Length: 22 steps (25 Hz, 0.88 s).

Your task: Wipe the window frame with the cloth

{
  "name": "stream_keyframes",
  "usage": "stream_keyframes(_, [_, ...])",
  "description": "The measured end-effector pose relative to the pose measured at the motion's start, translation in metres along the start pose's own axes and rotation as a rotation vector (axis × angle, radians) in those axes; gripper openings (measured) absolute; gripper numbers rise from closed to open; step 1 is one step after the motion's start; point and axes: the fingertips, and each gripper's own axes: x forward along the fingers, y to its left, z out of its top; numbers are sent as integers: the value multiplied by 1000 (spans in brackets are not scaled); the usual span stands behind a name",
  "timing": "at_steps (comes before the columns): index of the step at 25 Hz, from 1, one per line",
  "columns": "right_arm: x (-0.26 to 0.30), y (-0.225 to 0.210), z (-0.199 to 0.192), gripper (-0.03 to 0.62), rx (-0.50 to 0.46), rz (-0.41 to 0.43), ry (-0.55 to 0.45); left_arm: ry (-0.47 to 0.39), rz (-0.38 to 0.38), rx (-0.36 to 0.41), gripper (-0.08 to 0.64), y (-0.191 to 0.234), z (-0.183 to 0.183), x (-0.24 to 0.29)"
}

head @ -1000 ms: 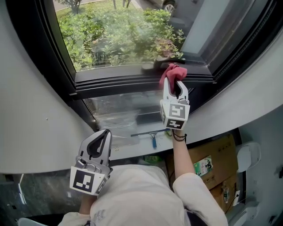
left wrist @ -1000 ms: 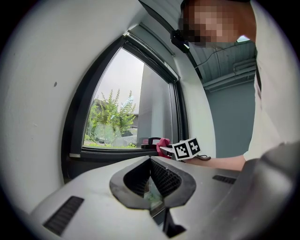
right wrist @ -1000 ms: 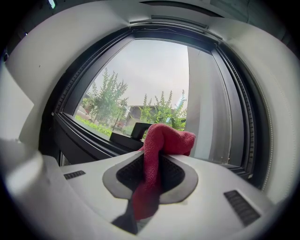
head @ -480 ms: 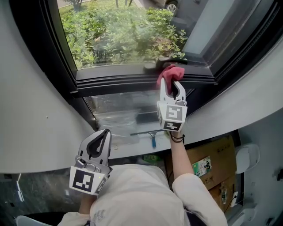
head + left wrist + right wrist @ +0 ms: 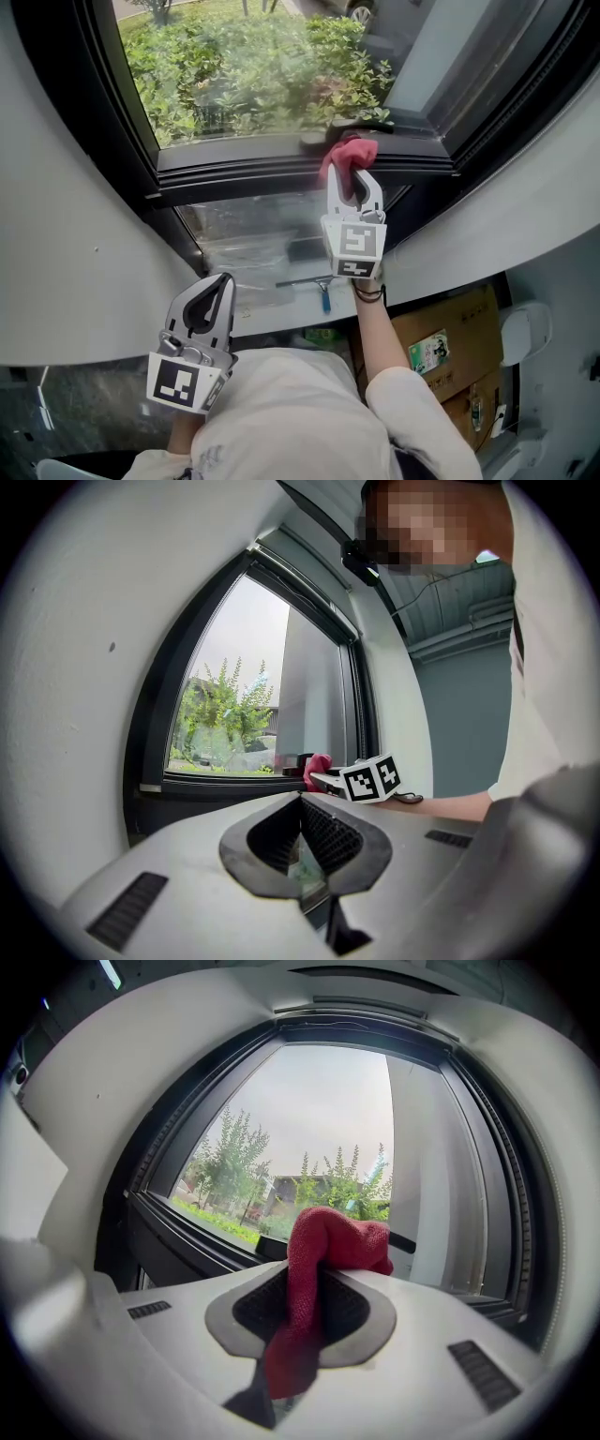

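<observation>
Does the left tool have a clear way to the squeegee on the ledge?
Probably yes: the left tool is shut, empty, and nothing stands between it and the squeegee to its right. The right tool, holding the cloth, is up at the frame, clear of that path.

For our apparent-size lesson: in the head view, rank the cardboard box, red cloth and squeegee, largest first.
1. Brown cardboard box.
2. Bunched red cloth.
3. Blue-handled squeegee, longer but thinner; those two are close.
</observation>
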Motion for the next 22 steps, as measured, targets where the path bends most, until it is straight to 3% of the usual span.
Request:
stream_keyframes(10, [1,25,9,75,-14,56,-25,4,18,0,8,1,-1,-4])
stream_keyframes(22, [2,24,7,77,-19,52,-33,-5,87,17,8,19,3,-18])
